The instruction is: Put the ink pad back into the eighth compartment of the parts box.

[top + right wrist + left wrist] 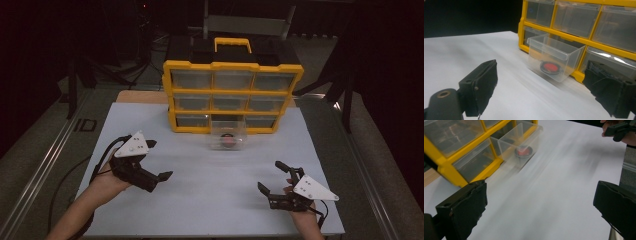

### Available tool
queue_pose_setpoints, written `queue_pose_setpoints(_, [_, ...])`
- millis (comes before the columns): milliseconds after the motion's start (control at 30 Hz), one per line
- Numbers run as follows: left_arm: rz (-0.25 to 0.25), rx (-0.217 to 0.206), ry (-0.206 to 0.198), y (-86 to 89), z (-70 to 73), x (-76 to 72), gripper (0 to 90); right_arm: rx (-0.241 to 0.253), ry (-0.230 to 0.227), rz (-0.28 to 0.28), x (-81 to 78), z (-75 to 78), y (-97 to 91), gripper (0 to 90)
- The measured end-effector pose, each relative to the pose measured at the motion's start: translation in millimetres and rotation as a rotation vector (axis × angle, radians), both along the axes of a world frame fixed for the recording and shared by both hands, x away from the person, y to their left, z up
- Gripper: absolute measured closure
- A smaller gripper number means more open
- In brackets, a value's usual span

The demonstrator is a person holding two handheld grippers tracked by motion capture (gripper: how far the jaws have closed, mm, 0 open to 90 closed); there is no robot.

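Yellow plastic frames the drawer cabinet (232,90) at the far side of the white table (210,200), at about 12 o'clock. It has nine see-through drawers in three rows. The middle drawer of the bottom row (227,134) is pulled out toward the person. Inside it lies a small round black thing with a red middle (228,140); I cannot tell what it is.

At about 8 o'clock the left hand-held gripper (159,160) hovers over the table, well apart from the drawer. Its two black jaws are spread wide, with nothing between them.

At about 4 o'clock the right hand-held gripper (272,176) is near the front edge of the table. Its jaws are spread wide too, and they hold nothing. In the right gripper view the open drawer (554,58) sits between the two jaws, farther off.
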State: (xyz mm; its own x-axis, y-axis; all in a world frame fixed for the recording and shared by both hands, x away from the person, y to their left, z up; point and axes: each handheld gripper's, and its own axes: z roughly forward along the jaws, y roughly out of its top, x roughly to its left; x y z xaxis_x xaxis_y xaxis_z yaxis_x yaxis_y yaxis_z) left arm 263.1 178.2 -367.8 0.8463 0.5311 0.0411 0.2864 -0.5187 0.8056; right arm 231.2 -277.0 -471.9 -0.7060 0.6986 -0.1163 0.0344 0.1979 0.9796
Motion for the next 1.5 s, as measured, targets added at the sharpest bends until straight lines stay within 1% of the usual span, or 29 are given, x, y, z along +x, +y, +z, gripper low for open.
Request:
queue_pose_setpoints(33, [0.0,0.0,0.0,0.0,0.0,0.0,0.1,0.0,0.0,0.0,0.0,0.0,0.0,11.6])
queue_pose_setpoints(100, [0.009,0.004,-0.004,5.9,-5.5,-8.9,0.1,0.003,0.006,-0.001,0.8,-0.3,0.1,11.6])
queue_pose_setpoints(200, [0.018,-0.008,0.0,10.0,-11.0,-17.2,0.1,0.0,0.006,0.002,1.0,-0.8,1.3,11.6])
queue_pose_setpoints(333, [0.035,-0.004,-0.01,12.4,-17.9,-27.5,0.1,-0.005,0.009,0.008,1.0,-1.7,2.5,11.6])
queue_pose_setpoints(367, [0.035,-0.004,-0.01,12.4,-17.9,-27.5,0.1,-0.005,0.009,0.008,1.0,-1.7,2.5,11.6])
queue_pose_setpoints(433, [0.052,-0.01,-0.026,13.4,-24.3,-35.4,0.1,-0.008,0.012,0.007,1.6,-2.4,2.6,11.6])
queue_pose_setpoints(500, [0.057,-0.017,-0.027,14.9,-30.1,-40.1,0.1,-0.009,0.013,0.009,2.0,-2.9,2.8,11.6])
queue_pose_setpoints(567, [0.075,-0.019,-0.037,16.1,-37.2,-44.2,0.1,-0.009,0.016,0.01,1.7,-3.2,3.4,11.6])
queue_pose_setpoints(600, [0.077,-0.029,-0.031,17.4,-40.8,-45.6,0.1,-0.012,0.014,0.011,1.8,-3.4,3.6,11.6])
queue_pose_setpoints(667, [0.102,-0.031,-0.049,19.6,-47.9,-48.5,0.1,-0.012,0.015,0.012,1.9,-3.8,4.1,11.6])
queue_pose_setpoints(700, [0.108,-0.038,-0.051,21.3,-51.3,-49.3,0.1,-0.014,0.014,0.013,1.9,-3.9,4.1,11.6])
queue_pose_setpoints(767, [0.125,-0.056,-0.068,24.4,-58.0,-51.3,0.2,-0.015,0.014,0.014,1.7,-3.7,4.2,11.6])
queue_pose_setpoints(800, [0.132,-0.065,-0.072,26.0,-61.3,-51.7,0.1,-0.015,0.013,0.015,1.7,-3.7,4.2,11.6])
queue_pose_setpoints(867, [0.14,-0.077,-0.068,28.8,-68.0,-52.0,0.1,-0.018,0.013,0.014,1.6,-3.7,4.2,11.6])
queue_pose_setpoints(900, [0.148,-0.08,-0.075,29.5,-71.8,-52.6,0.2,-0.017,0.013,0.014,1.6,-3.8,4.0,11.6])
queue_pose_setpoints(967, [0.169,-0.073,-0.088,30.2,-79.2,-54.0,0.1,-0.018,0.013,0.013,1.4,-3.7,3.9,11.6])
queue_pose_setpoints(1033, [0.188,-0.087,-0.096,32.1,-85.9,-55.8,0.1,-0.018,0.013,0.013,1.3,-3.7,3.8,11.6])
queue_pose_setpoints(1067, [0.212,-0.093,-0.11,33.2,-90.3,-56.8,0.2,-0.018,0.013,0.013,1.2,-3.7,3.8,11.6])
queue_pose_setpoints(1133, [0.242,-0.113,-0.113,35.7,-96.7,-57.6,0.2,-0.02,0.014,0.013,1.0,-3.8,3.7,11.6])
queue_pose_setpoints(1167, [0.252,-0.116,-0.118,37.3,-100.3,-57.9,0.2,-0.019,0.014,0.012,1.0,-3.9,3.7,11.6])
queue_pose_setpoints(1200, [0.252,-0.116,-0.118,37.3,-100.3,-57.9,0.2,-0.019,0.014,0.012,1.0,-3.9,3.7,11.6])
queue_pose_setpoints(1233, [0.279,-0.119,-0.132,40.3,-106.9,-58.4,0.2,-0.02,0.014,0.011,1.1,-4.1,3.6,11.6])
queue_pose_setpoints(1267, [0.296,-0.116,-0.145,42.0,-109.5,-58.5,0.2,-0.021,0.014,0.011,1.1,-4.1,3.5,11.6])
queue_pose_setpoints(1333, [0.331,-0.123,-0.144,46.4,-114.4,-57.3,0.2,-0.017,0.016,0.011,1.1,-4.1,3.2,11.6])
queue_pose_setpoints(1367, [0.359,-0.129,-0.147,49.4,-117.6,-56.2,0.2,-0.02,0.014,0.01,1.1,-4.1,3.3,11.6])
queue_pose_setpoints(1433, [0.389,-0.139,-0.143,54.5,-123.1,-54.3,0.2,-0.018,0.014,0.012,0.9,-3.9,3.2,11.6])
queue_pose_setpoints(1467, [0.407,-0.133,-0.14,56.2,-125.9,-53.6,0.2,-0.021,0.014,0.012,0.7,-3.9,3.2,11.6])
queue_pose_setpoints(1500, [0.417,-0.127,-0.149,57.3,-128.2,-53.4,0.2,-0.023,0.014,0.011,0.7,-4.0,3.4,11.6])
